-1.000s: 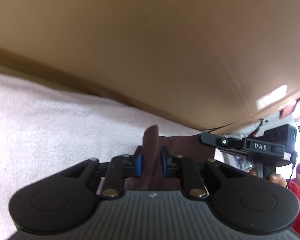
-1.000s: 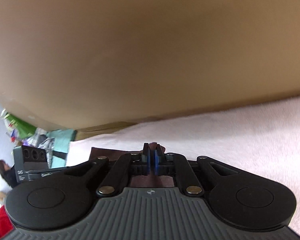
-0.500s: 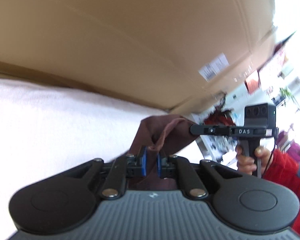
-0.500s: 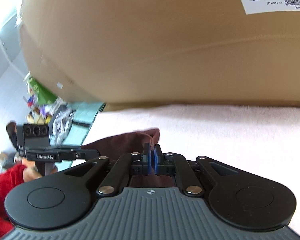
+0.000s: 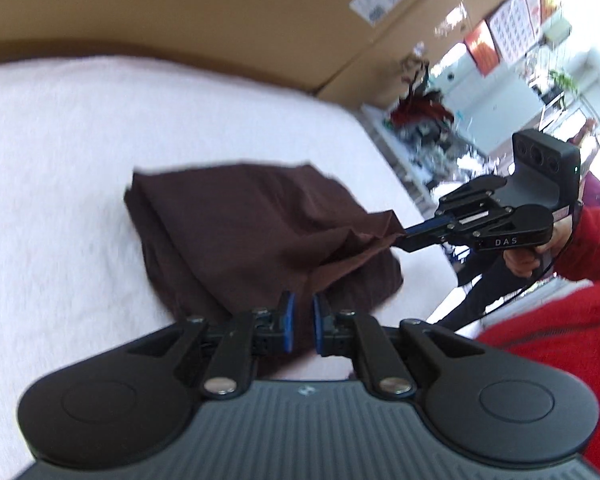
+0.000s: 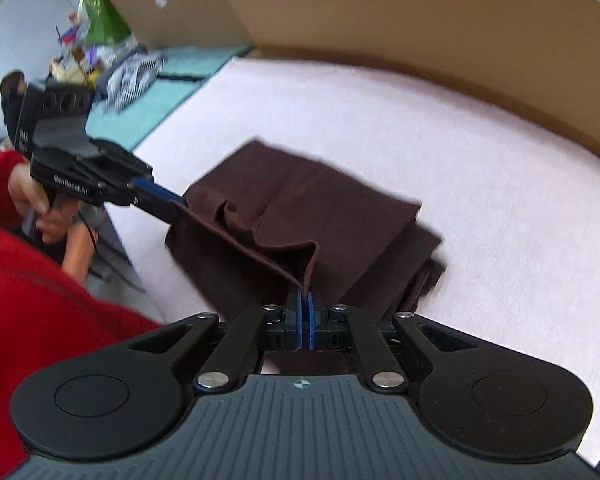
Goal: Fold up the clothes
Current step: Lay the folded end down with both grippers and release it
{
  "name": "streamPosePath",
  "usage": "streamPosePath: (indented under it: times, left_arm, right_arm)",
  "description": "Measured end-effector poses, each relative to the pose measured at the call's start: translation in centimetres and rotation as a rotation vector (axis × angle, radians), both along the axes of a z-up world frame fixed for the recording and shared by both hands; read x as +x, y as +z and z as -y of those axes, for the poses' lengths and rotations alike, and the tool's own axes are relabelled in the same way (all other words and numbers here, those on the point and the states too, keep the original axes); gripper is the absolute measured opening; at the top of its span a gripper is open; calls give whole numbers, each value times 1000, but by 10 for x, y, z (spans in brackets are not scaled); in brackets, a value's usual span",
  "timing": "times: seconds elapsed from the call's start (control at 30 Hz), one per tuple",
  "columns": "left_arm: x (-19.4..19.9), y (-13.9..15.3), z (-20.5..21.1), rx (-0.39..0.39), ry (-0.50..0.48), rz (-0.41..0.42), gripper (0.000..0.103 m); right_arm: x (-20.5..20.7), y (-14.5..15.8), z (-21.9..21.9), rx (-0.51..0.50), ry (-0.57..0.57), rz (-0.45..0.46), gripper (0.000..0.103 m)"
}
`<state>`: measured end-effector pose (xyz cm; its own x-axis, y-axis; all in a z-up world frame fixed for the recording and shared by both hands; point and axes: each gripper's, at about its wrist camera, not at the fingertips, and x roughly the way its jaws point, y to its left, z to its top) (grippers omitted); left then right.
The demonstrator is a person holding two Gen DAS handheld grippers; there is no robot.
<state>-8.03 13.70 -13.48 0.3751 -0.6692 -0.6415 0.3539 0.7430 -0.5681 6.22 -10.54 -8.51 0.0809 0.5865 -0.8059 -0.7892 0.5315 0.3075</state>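
A dark brown cloth lies in folded layers on a white fluffy cover. My left gripper is shut on one corner of its top layer, and the fabric runs down between the blue pads. My right gripper pinches the other corner and holds it up. In the right wrist view the brown cloth has its near edge stretched, slightly sagging, between my right gripper, shut on it, and my left gripper at the left. The lifted edge hangs over the lower layers.
A large cardboard box walls the far side of the cover. The person's red sleeve and hand are close on the near side. Cluttered shelves and a teal mat lie beyond the table edge.
Both grippers have pulled back from the cardboard wall with the cloth's edge still in them. The cloth, earlier mostly hidden under the grippers, is now in view in layers. Both views have rolled.
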Motion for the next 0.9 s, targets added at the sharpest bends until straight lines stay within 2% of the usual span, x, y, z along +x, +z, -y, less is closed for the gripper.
streamPosePath:
  times: [0.07, 0.13, 0.2, 0.23, 0.27, 0.33, 0.37, 0.43, 0.53, 0.57, 0.67, 0.73, 0.9]
  left_arm:
    - [-10, -9, 3, 33, -31, -19, 7]
    - [-17, -12, 7, 67, -60, -23, 7]
    - [-22, -5, 11, 95, -75, 3, 8]
    - [-22, 4, 14, 101, -69, 35, 11]
    - [-22, 13, 17, 103, -60, 70, 18]
    - [-18, 27, 23, 125, -31, 151, 52]
    - [-16, 30, 27, 156, -19, 190, 54]
    - [-10, 27, 41, 254, -25, 237, 53]
    - [-9, 12, 63, 454, -33, 305, 52]
    - [-10, 8, 65, 487, -34, 314, 52]
    - [-15, 4, 65, 479, -10, 317, 53]
    - [-17, 3, 66, 498, 11, 331, 64]
    - [-16, -1, 72, 563, 63, 384, 64]
  right_arm:
    - [-12, -8, 5, -26, 9, -21, 5]
    - [-20, -13, 10, -41, 4, -38, 11]
    - [-25, -8, 13, -24, -43, -14, 11]
    - [-28, -6, 14, -16, -66, -2, 12]
    - [-29, -1, 16, 0, -99, 18, 16]
    - [-30, 9, 17, 42, -186, 83, 31]
    - [-31, 12, 15, 53, -213, 110, 38]
    - [-35, 7, 8, 27, -204, 141, 40]
    - [-43, -4, -1, -40, -202, 214, 39]
    - [-46, -8, -4, -66, -209, 249, 39]
    - [-48, -14, -6, -90, -269, 288, 38]
    - [-47, -17, -4, -79, -293, 280, 38]
    - [-47, -21, -7, -54, -369, 322, 38]
